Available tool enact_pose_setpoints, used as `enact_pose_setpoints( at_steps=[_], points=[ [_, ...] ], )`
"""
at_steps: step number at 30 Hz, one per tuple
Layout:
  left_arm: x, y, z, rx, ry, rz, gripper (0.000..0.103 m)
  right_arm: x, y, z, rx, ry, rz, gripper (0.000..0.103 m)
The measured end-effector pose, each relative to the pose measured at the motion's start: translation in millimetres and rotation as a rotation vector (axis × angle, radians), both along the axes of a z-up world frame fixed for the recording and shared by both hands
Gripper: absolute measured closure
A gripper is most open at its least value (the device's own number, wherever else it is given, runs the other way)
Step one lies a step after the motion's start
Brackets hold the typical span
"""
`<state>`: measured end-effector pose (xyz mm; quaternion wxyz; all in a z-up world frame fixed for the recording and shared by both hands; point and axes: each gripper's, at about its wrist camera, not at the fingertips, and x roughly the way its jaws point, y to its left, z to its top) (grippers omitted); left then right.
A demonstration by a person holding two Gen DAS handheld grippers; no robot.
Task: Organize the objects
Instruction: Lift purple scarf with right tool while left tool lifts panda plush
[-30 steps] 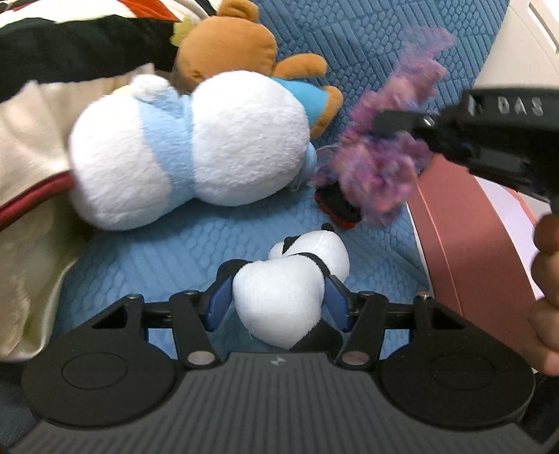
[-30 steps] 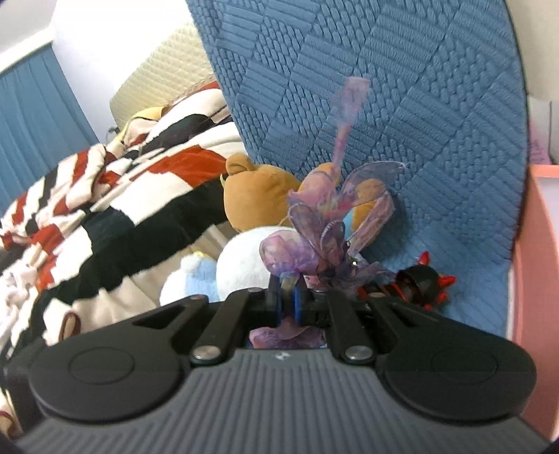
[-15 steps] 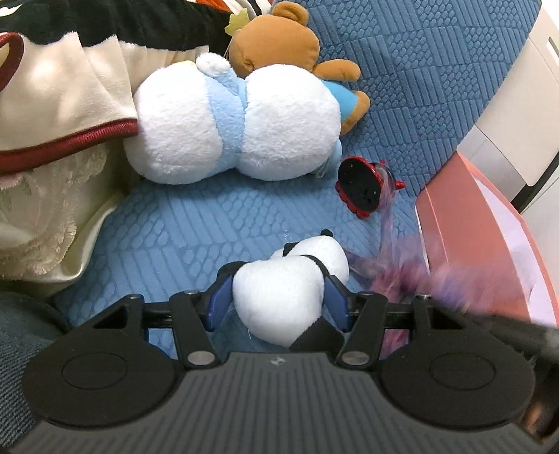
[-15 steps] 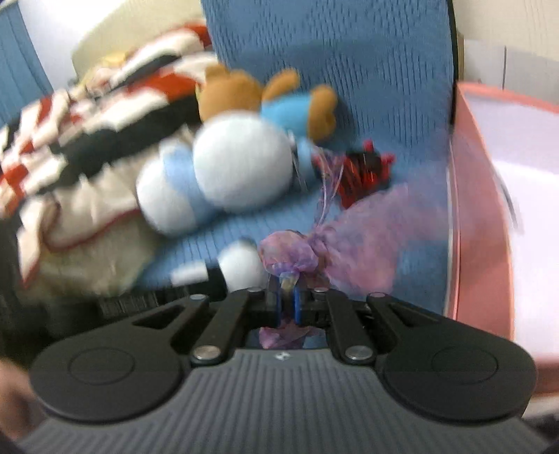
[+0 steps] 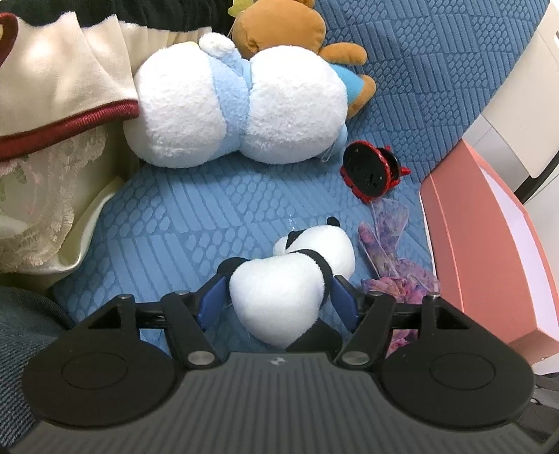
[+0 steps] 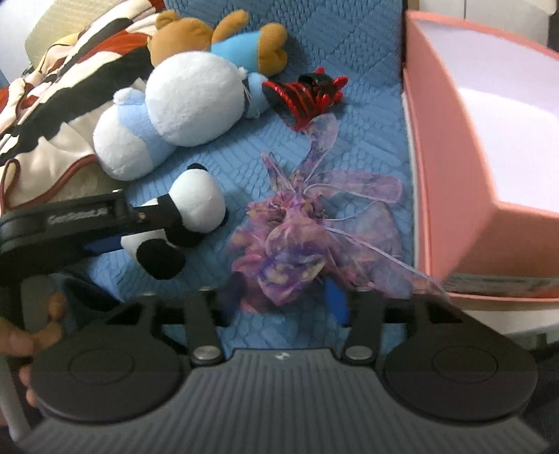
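blue quilted bedspread [image 5: 209,209] underlies left gripper [image 5: 276,297] clamping panda plush [image 5: 290,276]; right gripper [image 6: 284,300] spread around purple pouch [image 6: 290,251].

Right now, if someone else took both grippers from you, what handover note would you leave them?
Left gripper: shut on the panda plush, low over the blue quilt.
Right gripper: open, with the purple organza bag lying on the quilt between its fingers.
Not picked up: white-and-blue plush, brown bear, red-and-black clip.
Pink box stands at the right; the part in view holds none of these things.
Left: probably box the panda, the bag, then the rest.
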<state>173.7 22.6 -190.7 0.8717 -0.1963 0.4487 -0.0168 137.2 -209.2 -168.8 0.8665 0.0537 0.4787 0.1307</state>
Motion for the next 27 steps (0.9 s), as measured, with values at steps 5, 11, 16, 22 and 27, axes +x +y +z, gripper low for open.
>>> enact_pose_setpoints(
  at_steps=[5, 11, 16, 22, 27],
  points=[
    [-1, 0, 0, 0.019, -0.003, -0.014, 0.029, -6, 5, 13, -0.011, -0.104, 0.016, 0.042],
    [-2, -3, 4, 0.053, -0.026, -0.052, 0.028, 8, 15, 10, -0.085, -0.176, 0.039, 0.025],
    [-2, -3, 11, 0.061, -0.075, -0.102, 0.029, 25, 23, -8, -0.116, -0.131, 0.066, 0.025],
    [3, -12, 9, 0.127, -0.094, -0.197, 0.029, 31, 29, -25, -0.176, -0.097, 0.074, 0.032],
    [7, -16, 6, 0.172, -0.098, -0.253, 0.03, 34, 23, -30, -0.201, -0.073, 0.043, 0.056]
  ],
)
